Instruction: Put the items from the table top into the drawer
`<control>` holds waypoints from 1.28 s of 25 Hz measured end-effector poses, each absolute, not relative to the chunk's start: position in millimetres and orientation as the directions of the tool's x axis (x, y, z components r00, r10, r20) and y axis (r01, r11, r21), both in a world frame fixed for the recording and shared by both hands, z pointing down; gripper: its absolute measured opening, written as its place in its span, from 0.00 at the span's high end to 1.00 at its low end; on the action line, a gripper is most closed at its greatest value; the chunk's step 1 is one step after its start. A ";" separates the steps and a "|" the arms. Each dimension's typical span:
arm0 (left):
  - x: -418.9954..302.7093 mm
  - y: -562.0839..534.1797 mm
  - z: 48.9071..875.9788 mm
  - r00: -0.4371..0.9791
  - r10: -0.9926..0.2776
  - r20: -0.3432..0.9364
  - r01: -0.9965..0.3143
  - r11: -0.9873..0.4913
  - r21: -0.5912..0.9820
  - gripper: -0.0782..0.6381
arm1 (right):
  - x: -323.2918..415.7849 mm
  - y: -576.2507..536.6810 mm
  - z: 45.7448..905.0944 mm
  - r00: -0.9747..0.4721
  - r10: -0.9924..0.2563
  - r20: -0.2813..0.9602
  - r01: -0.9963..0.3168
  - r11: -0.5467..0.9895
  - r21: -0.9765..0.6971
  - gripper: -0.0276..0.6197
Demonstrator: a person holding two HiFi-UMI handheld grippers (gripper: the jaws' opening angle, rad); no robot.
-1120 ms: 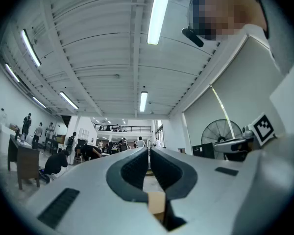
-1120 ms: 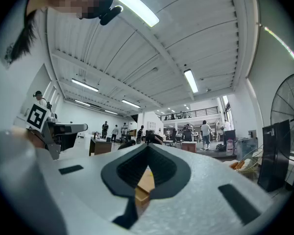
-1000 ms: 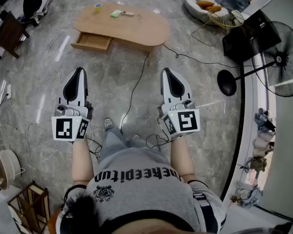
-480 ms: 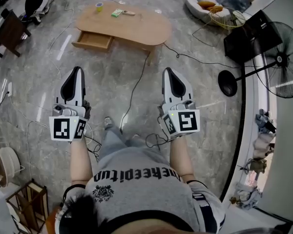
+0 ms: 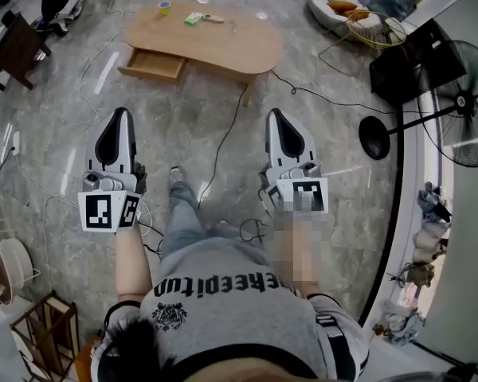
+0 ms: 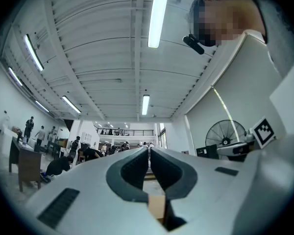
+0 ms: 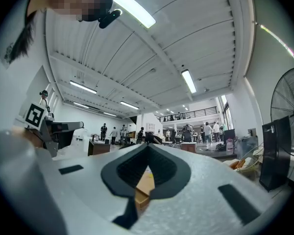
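Left gripper and right gripper, both pressed together and empty, pointed at the far tabletop, tape and green packet on it, drawer open; closing in first, then spreading one gripper over the tape, looked wisest.

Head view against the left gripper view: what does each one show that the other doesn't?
Only the head view shows the open drawer, plus the tape roll and green packet lying on the table. Only the left gripper view shows the ceiling lights and distant people in the hall. Both show the left tongs, shut and empty, and the standing fan.
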State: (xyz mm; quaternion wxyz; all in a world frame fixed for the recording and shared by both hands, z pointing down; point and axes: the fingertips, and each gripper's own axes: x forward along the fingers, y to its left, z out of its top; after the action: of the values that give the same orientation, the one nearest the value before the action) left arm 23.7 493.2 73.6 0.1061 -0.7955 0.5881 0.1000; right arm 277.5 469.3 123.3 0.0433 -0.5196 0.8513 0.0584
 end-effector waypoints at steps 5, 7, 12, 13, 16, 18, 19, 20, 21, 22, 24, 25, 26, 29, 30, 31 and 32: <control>0.8 431.4 82.3 0.311 -0.907 -0.283 -0.950 -0.309 -0.053 0.87 | 255.1 410.7 125.4 -0.438 -0.889 -0.136 -0.899 0.435 0.048 0.95; -14.6 398.2 79.8 0.315 -0.905 -0.285 -0.948 -0.314 -0.050 0.87 | 242.3 379.9 123.7 -0.427 -0.894 -0.137 -0.904 0.424 0.051 0.95; -55.9 317.4 66.6 0.335 -0.896 -0.292 -0.941 -0.331 -0.064 0.87 | 208.1 302.3 114.3 -0.395 -0.906 -0.149 -0.918 0.395 0.035 0.95; -63.3 303.9 64.2 0.339 -0.894 -0.294 -0.940 -0.334 -0.069 0.87 | 201.1 288.8 112.7 -0.392 -0.908 -0.150 -0.920 0.392 0.031 0.95; -84.2 267.8 58.0 0.351 -0.888 -0.297 -0.936 -0.342 -0.083 0.87 | 179.0 252.6 109.3 -0.388 -0.909 -0.154 -0.921 0.390 0.021 0.95; -99.3 247.1 56.5 0.357 -0.886 -0.297 -0.934 -0.347 -0.086 0.87 | 162.5 231.7 108.3 -0.388 -0.909 -0.156 -0.921 0.390 0.021 0.95; -107.6 238.2 56.3 0.360 -0.885 -0.295 -0.933 -0.350 -0.088 0.87 | 153.8 223.2 107.8 -0.388 -0.908 -0.156 -0.921 0.390 0.020 0.95; -116.1 229.6 56.3 0.363 -0.885 -0.291 -0.931 -0.353 -0.090 0.87 | 145.4 215.8 107.5 -0.388 -0.908 -0.157 -0.920 0.390 0.020 0.95; -124.5 221.0 56.8 0.365 -0.885 -0.287 -0.931 -0.354 -0.092 0.87 | 137.8 208.9 107.6 -0.387 -0.908 -0.158 -0.921 0.389 0.020 0.95; -131.8 212.4 57.8 0.366 -0.886 -0.286 -0.930 -0.355 -0.090 0.87 | 131.8 201.8 108.2 -0.384 -0.910 -0.157 -0.922 0.386 0.019 0.95; -140.7 197.3 62.8 0.366 -0.886 -0.285 -0.930 -0.359 -0.079 0.87 | 125.6 187.9 111.0 -0.375 -0.915 -0.148 -0.926 0.378 0.014 0.95; -141.9 191.3 66.3 0.368 -0.886 -0.282 -0.929 -0.362 -0.073 0.87 | 125.1 182.2 112.9 -0.370 -0.918 -0.141 -0.928 0.373 0.009 0.95; -141.9 185.5 69.4 0.371 -0.886 -0.278 -0.928 -0.367 -0.068 0.87 | 125.6 177.4 114.7 -0.366 -0.921 -0.134 -0.930 0.368 0.006 0.95; -140.3 166.6 74.3 0.378 -0.885 -0.273 -0.924 -0.379 -0.051 0.87 | 127.6 162.2 118.2 -0.357 -0.927 -0.119 -0.934 0.358 0.012 0.95; -140.1 159.7 75.5 0.378 -0.885 -0.273 -0.924 -0.380 -0.045 0.87 | 128.0 155.6 119.2 -0.356 -0.927 -0.116 -0.934 0.357 0.014 0.95; -139.9 152.7 76.8 0.377 -0.885 -0.272 -0.924 -0.380 -0.043 0.87 | 128.5 148.3 120.1 -0.356 -0.928 -0.113 -0.934 0.357 0.016 0.95; -139.9 145.6 78.1 0.376 -0.886 -0.272 -0.924 -0.379 -0.043 0.87 | 129.1 140.5 120.9 -0.357 -0.927 -0.112 -0.934 0.357 0.017 0.95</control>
State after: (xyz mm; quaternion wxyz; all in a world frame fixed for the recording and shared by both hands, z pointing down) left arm -139.9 145.6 78.1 0.0941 -0.8240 0.5493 0.1020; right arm 129.1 140.5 120.9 0.0415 -0.5657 0.8226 0.0390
